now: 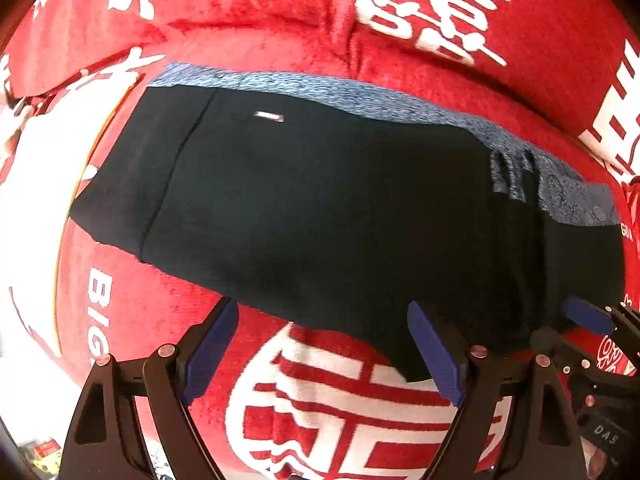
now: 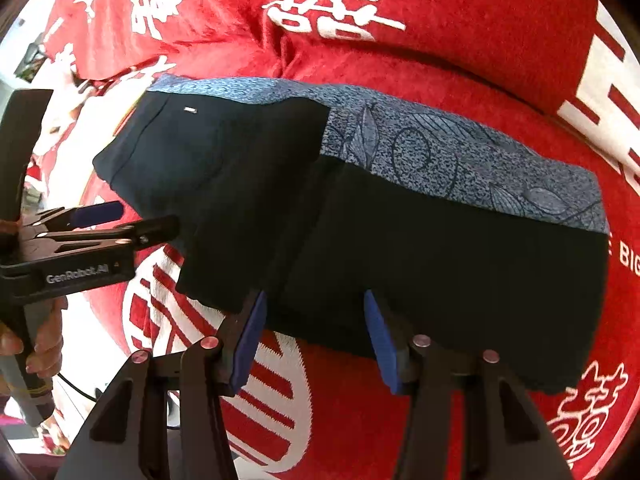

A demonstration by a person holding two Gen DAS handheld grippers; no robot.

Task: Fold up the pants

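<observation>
Left wrist view shows the pants (image 1: 320, 208) folded into a compact dark bundle on the red blanket (image 1: 280, 40), while the left gripper (image 1: 324, 344) and right gripper (image 2: 316, 340) hover at its near edge, fingers apart and empty, probably ready to tidy it.

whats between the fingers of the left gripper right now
Nothing is held. In the left wrist view the left gripper stands open above the red cloth, with only the near edge of the black pants crossing the gap.
</observation>
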